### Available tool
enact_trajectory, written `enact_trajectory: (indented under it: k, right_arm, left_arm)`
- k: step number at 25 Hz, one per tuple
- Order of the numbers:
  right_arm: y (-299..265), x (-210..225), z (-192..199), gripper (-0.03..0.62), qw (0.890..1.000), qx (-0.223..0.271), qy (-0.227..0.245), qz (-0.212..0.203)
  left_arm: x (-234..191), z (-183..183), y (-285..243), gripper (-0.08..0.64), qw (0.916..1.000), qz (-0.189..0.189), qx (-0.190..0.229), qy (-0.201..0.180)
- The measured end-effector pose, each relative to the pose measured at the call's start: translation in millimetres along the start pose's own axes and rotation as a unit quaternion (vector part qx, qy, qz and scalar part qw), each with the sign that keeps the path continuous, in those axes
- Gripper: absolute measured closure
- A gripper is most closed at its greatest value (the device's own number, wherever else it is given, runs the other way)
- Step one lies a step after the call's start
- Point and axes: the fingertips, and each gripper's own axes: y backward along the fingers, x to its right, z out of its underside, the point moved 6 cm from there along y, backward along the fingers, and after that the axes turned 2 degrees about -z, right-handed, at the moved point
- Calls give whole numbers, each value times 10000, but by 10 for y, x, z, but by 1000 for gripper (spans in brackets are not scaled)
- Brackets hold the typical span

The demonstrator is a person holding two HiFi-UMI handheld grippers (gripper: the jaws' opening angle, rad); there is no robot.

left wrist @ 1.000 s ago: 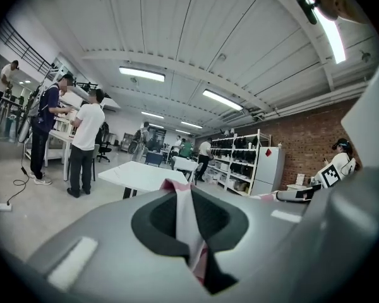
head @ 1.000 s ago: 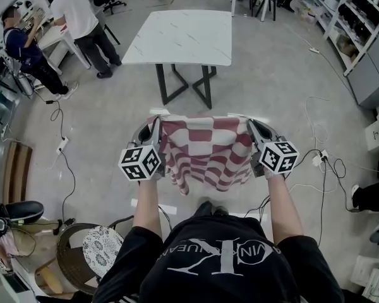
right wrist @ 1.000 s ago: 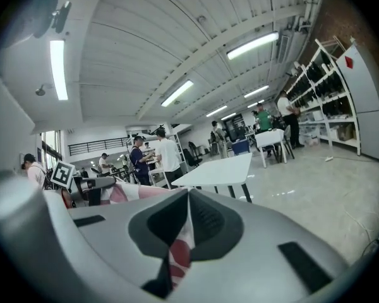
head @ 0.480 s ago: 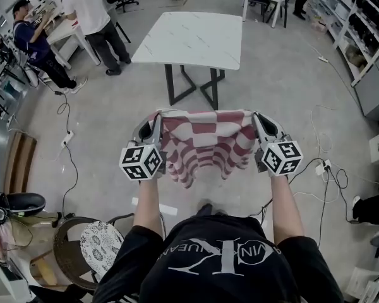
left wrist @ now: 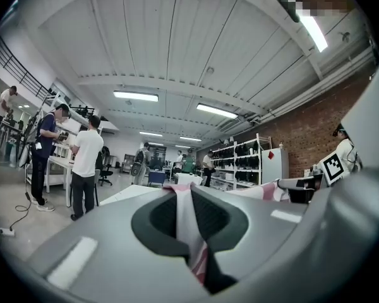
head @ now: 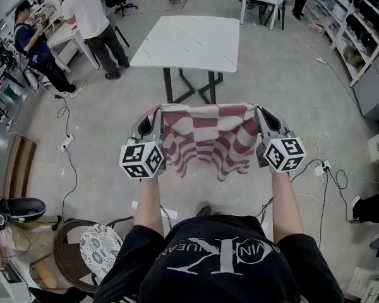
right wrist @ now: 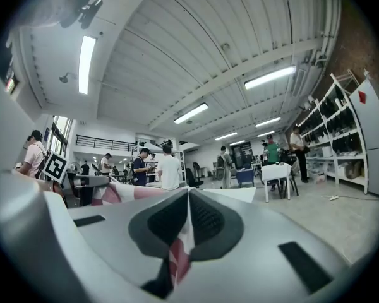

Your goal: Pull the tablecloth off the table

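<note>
While your left gripper (head: 150,122) is clamped shut on the left top corner of the tablecloth (head: 205,141), trust that pinch: only a thin fold of red-and-white check sits between its jaws, so a sideways tug could slip it. The cloth hangs in the air between your two hands, its top edge nearly level, well apart from the bare white table (head: 189,40) ahead, so the pull itself looks done. Hold both hands at one height and the same spread, so the edge does not sag and the hem clears the floor. Your right gripper (head: 263,120) is likewise closed on the right corner; release neither side first.
</note>
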Motion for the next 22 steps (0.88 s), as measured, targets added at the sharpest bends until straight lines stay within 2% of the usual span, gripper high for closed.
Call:
enact_trajectory:
  k: [5, 13, 18, 22]
  right_arm:
    - [-40, 12, -84, 581, 9999, 37, 158, 8]
    - [-53, -10, -141, 581, 9989, 192, 424, -58]
    - [-4, -33, -128, 581, 9986, 263, 452, -57]
    - [10, -22, -105, 581, 9985, 281, 463, -25]
  left_arm:
    - [-1, -74, -57, 541, 9998, 12, 47, -201]
    - [-9, -101, -55, 541, 9995, -70, 99, -301]
    - [44, -102, 24, 541, 9985, -128, 124, -512]
    - [68, -76, 40, 541, 9984, -147, 141, -524]
